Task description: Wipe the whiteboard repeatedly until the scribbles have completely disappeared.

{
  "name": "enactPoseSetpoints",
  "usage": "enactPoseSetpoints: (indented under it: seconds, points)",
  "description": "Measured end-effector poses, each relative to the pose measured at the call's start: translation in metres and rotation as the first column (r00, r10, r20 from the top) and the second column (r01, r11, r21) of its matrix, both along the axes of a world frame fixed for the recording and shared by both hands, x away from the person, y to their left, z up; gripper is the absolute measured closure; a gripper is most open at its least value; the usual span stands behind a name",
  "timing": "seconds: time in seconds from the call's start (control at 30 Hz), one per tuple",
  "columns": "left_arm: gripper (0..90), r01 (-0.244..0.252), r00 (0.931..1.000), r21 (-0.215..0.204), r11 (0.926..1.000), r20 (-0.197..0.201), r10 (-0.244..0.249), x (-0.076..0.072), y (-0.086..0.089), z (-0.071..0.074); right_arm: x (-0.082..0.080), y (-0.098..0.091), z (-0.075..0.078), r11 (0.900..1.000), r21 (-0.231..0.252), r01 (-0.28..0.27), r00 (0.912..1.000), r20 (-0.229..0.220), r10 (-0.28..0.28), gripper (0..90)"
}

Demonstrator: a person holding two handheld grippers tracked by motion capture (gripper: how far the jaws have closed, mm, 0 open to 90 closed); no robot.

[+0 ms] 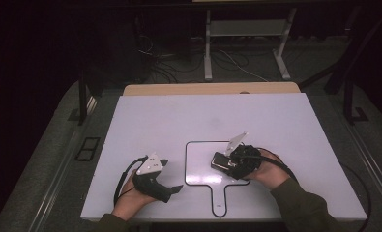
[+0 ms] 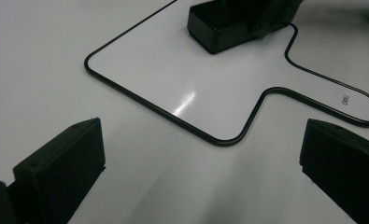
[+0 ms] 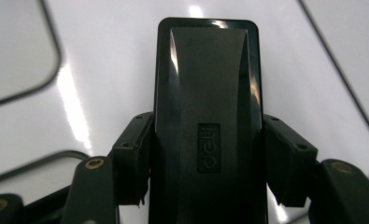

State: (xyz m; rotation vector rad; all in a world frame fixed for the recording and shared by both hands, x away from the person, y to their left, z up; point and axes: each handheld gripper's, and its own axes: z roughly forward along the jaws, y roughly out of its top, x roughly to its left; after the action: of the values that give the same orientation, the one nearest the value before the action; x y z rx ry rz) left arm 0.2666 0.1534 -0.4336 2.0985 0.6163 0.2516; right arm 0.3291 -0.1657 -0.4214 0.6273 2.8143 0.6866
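Right gripper (image 3: 205, 158) clenched on glossy black rectangular plastic eraser block (image 3: 205, 93), held on white paddle-shaped board with black rim (image 1: 198, 164). Left gripper (image 2: 201, 172) released, jaws wide, near board. Risk: slick sides slipping; pressing hard shifts unpinned board.

The high view looked forward and down from above the person's side, taking in the whole worktop (image 1: 145, 121). The left gripper view sat low, facing across the outlined paddle shape (image 2: 182, 79) toward the black block (image 2: 215, 28). The right gripper view pressed very close on that block (image 3: 205, 93). All three shared it.
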Motion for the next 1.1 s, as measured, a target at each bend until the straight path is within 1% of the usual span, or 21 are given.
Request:
enactPoseSetpoints:
  seconds: [0.03, 0.17, 0.23, 0.3, 0.33, 0.4, 0.53, 0.57, 0.6, 0.7, 0.73, 0.8, 0.83, 0.87, 0.97, 1.0, 1.1]
  points:
    - [0.0, 0.001, 1.0, 0.0, 1.0, 0.001, -0.001, 0.0, 0.0, 0.0, 0.003, -0.005, 0.0, 0.9999, -0.006, 0.016, 0.9998, 0.008, -0.016, 38.7]
    - [0.0, -0.003, 1.0, -0.003, 1.0, -0.001, 0.003, 0.0, -0.001, 0.0, 0.014, -0.023, -0.001, 0.9962, 0.006, 0.087, 0.9962, 0.004, -0.087, 38.7]
    - [0.0, -0.003, 1.0, -0.002, 1.0, -0.002, 0.003, 0.0, -0.001, 0.0, 0.019, -0.03, -0.001, 0.9942, 0.012, 0.107, 0.9943, -0.001, -0.107, 38.7]
    - [0.0, -0.001, 1.0, 0.0, 1.0, -0.002, 0.001, 0.0, -0.001, 0.0, 0.019, -0.033, -0.001, 0.9927, 0.016, 0.12, 0.9928, -0.006, -0.12, 38.7]
    - [0.0, -0.001, 1.0, 0.0, 1.0, -0.002, 0.001, 0.0, -0.001, 0.0, 0.019, -0.033, -0.002, 0.9937, 0.01, 0.111, 0.9938, 0.002, -0.111, 38.7]
    - [0.0, -0.002, 1.0, -0.001, 1.0, -0.002, 0.002, 0.0, -0.001, 0.0, 0.014, -0.03, -0.001, 0.9949, 0.009, 0.1, 0.9949, -0.008, -0.1, 38.7]
    - [0.0, -0.001, 1.0, 0.001, 1.0, -0.002, 0.001, 0.0, -0.001, 0.0, 0.001, -0.019, 0.0, 0.9991, 0.007, 0.042, 0.9989, -0.02, -0.042, 38.7]
    - [0.0, 0.0, 1.0, 0.0, 1.0, -0.002, 0.0, 0.0, -0.001, 0.0, -0.002, -0.016, 0.0, 0.9998, -0.001, 0.02, 0.9997, -0.012, -0.02, 38.7]
    - [0.0, 0.0, 1.0, 0.002, 1.0, -0.002, 0.0, 0.0, -0.001, 0.0, -0.006, -0.013, 0.0, 1.0, 0.004, 0.008, 0.9998, -0.019, -0.008, 38.7]
    - [0.0, 0.002, 1.0, 0.002, 1.0, 0.0, -0.002, 0.0, -0.002, 0.0, -0.016, -0.004, 0.0, 0.9993, 0.008, -0.038, 0.9991, -0.021, 0.038, 38.7]
    - [0.0, 0.002, 1.0, 0.002, 1.0, 0.0, -0.002, 0.0, -0.002, 0.0, -0.018, -0.002, 0.0, 0.9988, 0.003, -0.048, 0.9987, -0.016, 0.048, 38.7]
    - [0.0, 0.002, 1.0, 0.002, 1.0, 0.0, -0.002, 0.0, -0.002, 0.0, -0.017, -0.001, 0.0, 0.9989, 0.006, -0.046, 0.9987, -0.021, 0.046, 38.7]
    - [0.0, 0.002, 1.0, 0.002, 1.0, 0.0, -0.002, 0.0, -0.002, 0.0, -0.015, -0.003, 0.0, 0.9993, 0.001, -0.038, 0.9992, -0.011, 0.038, 38.7]
    - [0.0, 0.003, 1.0, 0.004, 1.0, 0.0, -0.003, 0.0, -0.002, 0.0, -0.012, -0.004, 0.0, 0.9997, 0.011, -0.022, 0.9996, -0.02, 0.022, 38.7]
    - [0.0, 0.005, 1.0, 0.004, 1.0, 0.001, -0.005, 0.0, -0.002, 0.0, -0.002, -0.012, 0.0, 0.9998, 0.001, 0.019, 0.9998, -0.008, -0.019, 38.7]
    - [0.0, 0.004, 1.0, 0.003, 1.0, -0.001, -0.004, 0.0, -0.002, -0.001, 0.002, -0.015, -0.001, 0.9993, 0.008, 0.035, 0.9993, -0.014, -0.035, 38.7]
    - [0.0, 0.002, 1.0, 0.001, 1.0, -0.002, -0.002, 0.0, -0.002, -0.001, 0.012, -0.021, -0.001, 0.9972, 0.005, 0.074, 0.9973, -0.002, -0.074, 38.7]
